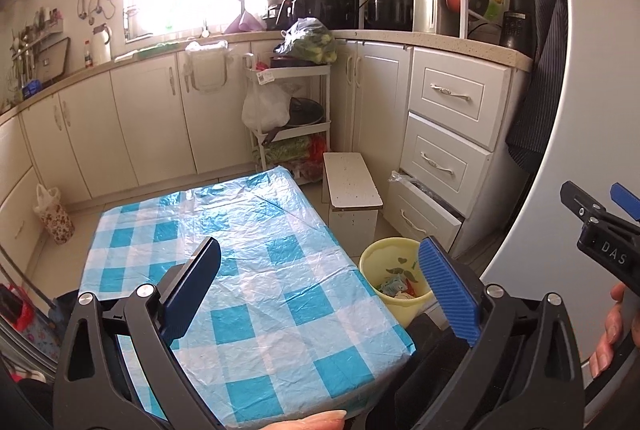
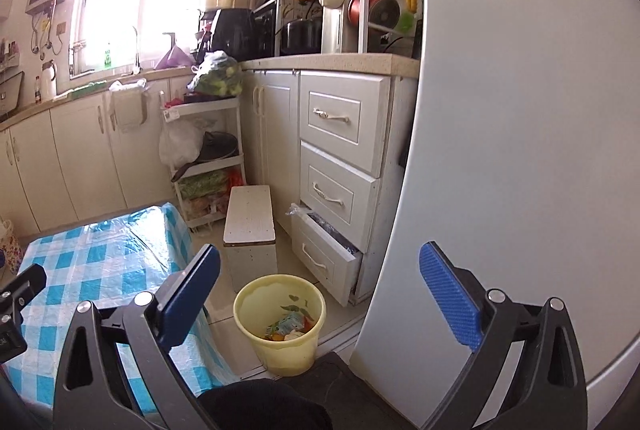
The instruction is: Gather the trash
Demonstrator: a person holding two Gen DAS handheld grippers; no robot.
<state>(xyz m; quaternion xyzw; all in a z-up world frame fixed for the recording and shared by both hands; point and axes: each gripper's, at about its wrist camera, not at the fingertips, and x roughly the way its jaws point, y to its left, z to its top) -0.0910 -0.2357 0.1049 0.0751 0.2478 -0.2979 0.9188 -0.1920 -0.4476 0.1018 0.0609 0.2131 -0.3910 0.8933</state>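
A yellow waste bin (image 1: 394, 272) (image 2: 280, 322) stands on the floor right of the table, with crumpled trash (image 2: 290, 328) inside it. The table carries a blue and white checked plastic cloth (image 1: 248, 270) (image 2: 104, 266) with nothing on it. My left gripper (image 1: 320, 282) hangs open above the table's right part, nothing between its blue pads. My right gripper (image 2: 320, 294) is open too, raised above the bin, jaws wide and bare. In the left wrist view the right gripper (image 1: 600, 214) shows at the right edge, held by a hand (image 1: 612, 330).
A white fridge door (image 2: 520, 150) fills the right side. A small white stool (image 1: 352, 186) stands behind the bin. The lowest white drawer (image 2: 324, 254) is pulled out. A tiered cart (image 1: 288, 118) with bags sits in the corner. A floral bag (image 1: 54, 214) stands on the floor at left.
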